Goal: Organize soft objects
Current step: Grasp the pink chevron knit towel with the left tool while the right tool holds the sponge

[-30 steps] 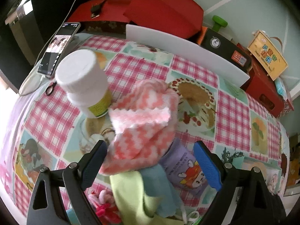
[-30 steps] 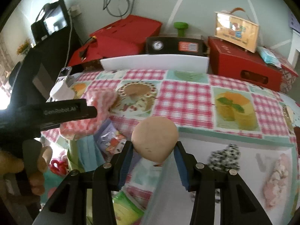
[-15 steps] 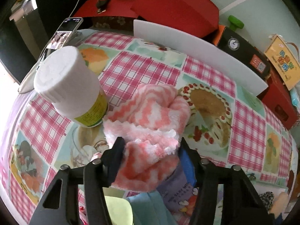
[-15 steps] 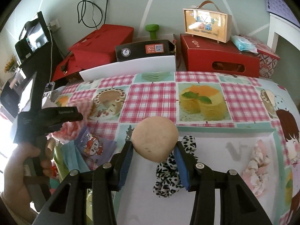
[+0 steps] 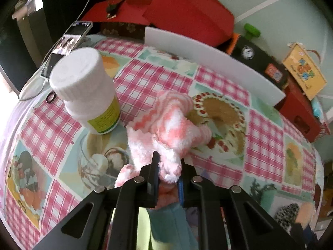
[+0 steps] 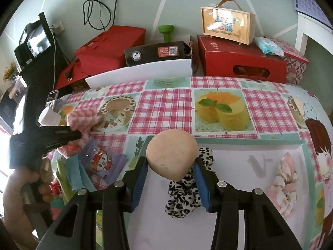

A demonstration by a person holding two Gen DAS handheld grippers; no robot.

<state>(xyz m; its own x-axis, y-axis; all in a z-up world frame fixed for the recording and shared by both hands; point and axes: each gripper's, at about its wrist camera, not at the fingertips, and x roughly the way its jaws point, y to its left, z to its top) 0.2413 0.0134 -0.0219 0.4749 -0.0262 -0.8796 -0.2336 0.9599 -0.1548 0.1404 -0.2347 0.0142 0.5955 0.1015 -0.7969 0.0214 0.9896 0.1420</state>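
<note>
left tool (image 5: 168, 167) closing onto pink cloth (image 5: 170, 123), right tool (image 6: 169, 171) gripping tan ball (image 6: 171, 153)

On your surface (image 5: 158, 83) the bottle (image 5: 87, 91) stands just left of the fluffy cloth (image 5: 166, 123). To your right, the spotted scrunchie (image 6: 185, 195) lies on the mat (image 6: 239, 218), the boxes (image 6: 239, 62) behind.

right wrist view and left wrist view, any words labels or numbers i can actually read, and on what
No text reads clearly in either view.
white bottle, yellow label: print too blurred.
purple packet, cartoon and print: too small.
black box, orange label with a QR code: unreadable.
yellow picture case, colourful lettering: glare, not legible.
white tray, grey mark like a "V": uncertain.
</note>
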